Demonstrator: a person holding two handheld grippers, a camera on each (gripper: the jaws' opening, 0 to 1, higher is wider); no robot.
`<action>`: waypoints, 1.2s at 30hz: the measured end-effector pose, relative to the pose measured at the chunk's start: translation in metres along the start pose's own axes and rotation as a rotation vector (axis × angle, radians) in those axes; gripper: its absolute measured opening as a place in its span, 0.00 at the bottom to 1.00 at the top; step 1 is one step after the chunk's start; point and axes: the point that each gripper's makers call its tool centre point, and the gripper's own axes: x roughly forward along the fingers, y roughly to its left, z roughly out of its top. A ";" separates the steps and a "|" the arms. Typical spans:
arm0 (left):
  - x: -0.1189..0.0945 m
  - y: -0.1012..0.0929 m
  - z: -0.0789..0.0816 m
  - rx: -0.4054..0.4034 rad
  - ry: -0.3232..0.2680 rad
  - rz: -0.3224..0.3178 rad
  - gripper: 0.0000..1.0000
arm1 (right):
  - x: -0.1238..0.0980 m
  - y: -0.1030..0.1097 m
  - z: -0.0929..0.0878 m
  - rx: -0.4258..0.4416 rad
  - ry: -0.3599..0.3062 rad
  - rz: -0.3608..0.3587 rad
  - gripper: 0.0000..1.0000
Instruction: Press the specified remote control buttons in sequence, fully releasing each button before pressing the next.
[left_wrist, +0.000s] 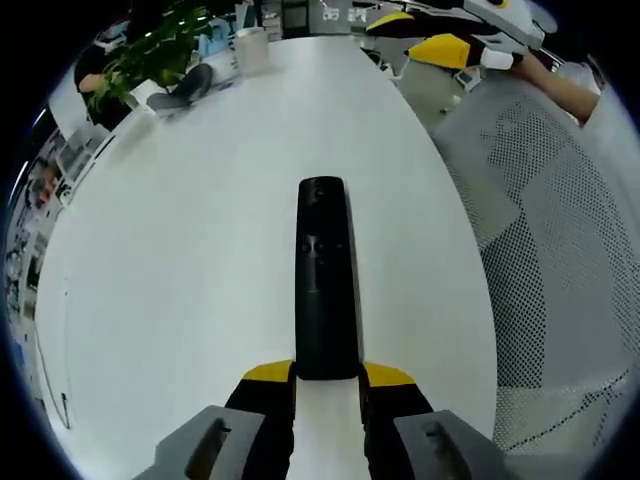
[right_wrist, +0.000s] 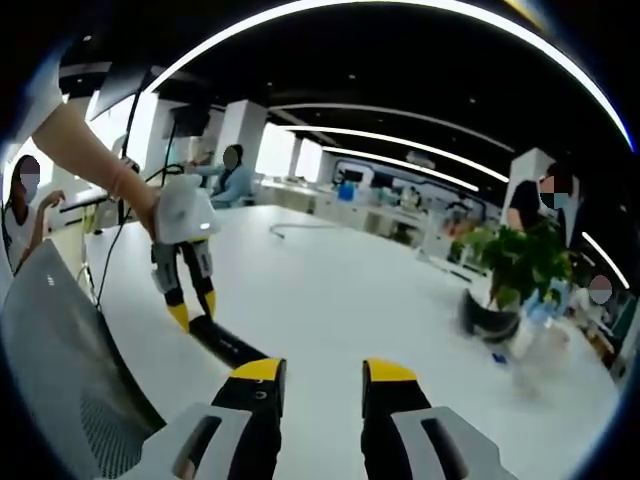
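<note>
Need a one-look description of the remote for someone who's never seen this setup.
Start from the big white table with a mesh chair at its edge. The remote control lies flat on it, its near end between the left gripper's yellow-tipped jaws. It is a slim black bar, long and narrow, far from the potted plant and cup at the far end.

Left gripper (left_wrist: 327, 377) seemingly clamped; right gripper (right_wrist: 314, 372) parted (hovering).
</note>
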 end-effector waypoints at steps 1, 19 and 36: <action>0.000 -0.002 0.000 0.002 0.001 -0.002 0.24 | 0.000 0.000 0.000 -0.002 0.000 0.000 0.27; 0.000 -0.020 -0.003 0.029 0.010 0.001 0.24 | 0.000 0.003 0.000 -0.008 -0.003 0.008 0.27; -0.001 -0.029 -0.003 -0.008 -0.025 0.007 0.24 | -0.001 0.003 0.003 -0.006 -0.013 0.006 0.26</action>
